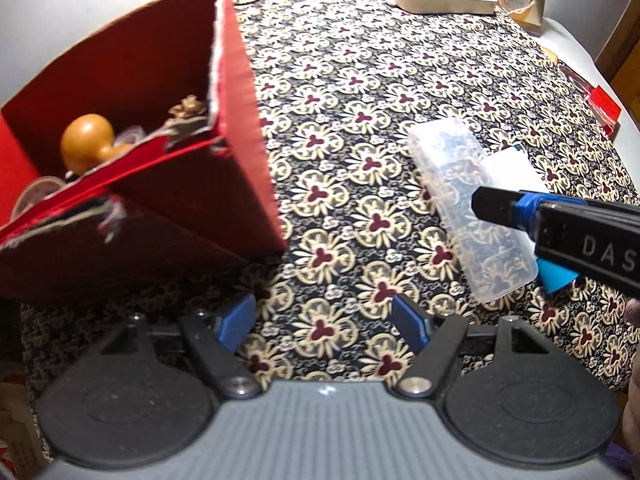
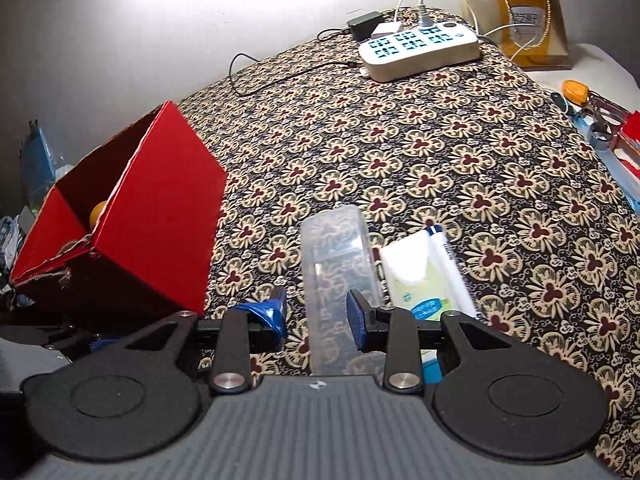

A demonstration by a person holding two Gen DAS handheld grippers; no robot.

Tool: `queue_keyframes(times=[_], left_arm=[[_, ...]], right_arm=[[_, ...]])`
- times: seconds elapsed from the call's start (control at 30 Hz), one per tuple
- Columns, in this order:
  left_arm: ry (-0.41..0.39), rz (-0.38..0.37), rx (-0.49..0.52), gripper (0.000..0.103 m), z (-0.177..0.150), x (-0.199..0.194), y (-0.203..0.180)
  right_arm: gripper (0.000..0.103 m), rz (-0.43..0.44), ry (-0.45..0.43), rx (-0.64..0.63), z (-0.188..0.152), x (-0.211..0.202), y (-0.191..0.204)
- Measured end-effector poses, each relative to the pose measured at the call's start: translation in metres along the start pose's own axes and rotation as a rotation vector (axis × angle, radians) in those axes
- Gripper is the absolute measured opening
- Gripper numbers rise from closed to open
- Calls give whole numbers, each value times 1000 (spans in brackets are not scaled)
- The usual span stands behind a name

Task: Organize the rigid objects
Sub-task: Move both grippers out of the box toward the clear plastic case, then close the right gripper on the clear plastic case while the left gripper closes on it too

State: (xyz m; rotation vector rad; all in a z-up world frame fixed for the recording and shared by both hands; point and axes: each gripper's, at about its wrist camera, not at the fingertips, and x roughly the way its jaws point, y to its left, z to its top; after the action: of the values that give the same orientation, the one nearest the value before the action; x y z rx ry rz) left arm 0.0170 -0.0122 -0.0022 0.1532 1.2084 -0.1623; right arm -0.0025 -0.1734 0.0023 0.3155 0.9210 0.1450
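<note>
A clear plastic case [image 2: 336,268] lies on the patterned cloth, also in the left wrist view [image 1: 468,208]. My right gripper [image 2: 316,316] is open with its blue pads either side of the case's near end, not closed on it. It shows from the side in the left wrist view [image 1: 492,204]. My left gripper [image 1: 324,320] is open and empty above the cloth, just right of the red cardboard box [image 1: 168,140]. The box [image 2: 132,220] holds a wooden gourd [image 1: 86,142] and small items.
A tissue pack [image 2: 416,276] and a white pen [image 2: 448,268] lie right of the case. A white power strip [image 2: 420,50] with cables and a gold gift bag [image 2: 528,20] stand at the back. Tools and a red box [image 2: 628,136] are at the right edge.
</note>
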Motion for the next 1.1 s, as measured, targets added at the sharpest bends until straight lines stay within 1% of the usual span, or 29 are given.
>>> queue_keyframes(times=[0.17, 0.43, 0.6, 0.7, 0.93, 1.1], left_arm=[[9, -16, 20, 74, 4, 5, -9], [13, -23, 37, 74, 8, 10, -16], [18, -21, 46, 74, 10, 14, -19], [12, -32, 49, 74, 11, 15, -19], [0, -80, 44, 75, 12, 16, -18], [-13, -98, 55, 75, 12, 15, -18]], right_arm=[[16, -16, -11, 11, 5, 0, -9], [16, -39, -3, 15, 6, 10, -20], [16, -41, 20, 18, 7, 21, -23], [16, -40, 33, 17, 8, 27, -24], [16, -11, 41, 24, 14, 34, -23], [17, 32, 67, 44, 16, 40, -22]])
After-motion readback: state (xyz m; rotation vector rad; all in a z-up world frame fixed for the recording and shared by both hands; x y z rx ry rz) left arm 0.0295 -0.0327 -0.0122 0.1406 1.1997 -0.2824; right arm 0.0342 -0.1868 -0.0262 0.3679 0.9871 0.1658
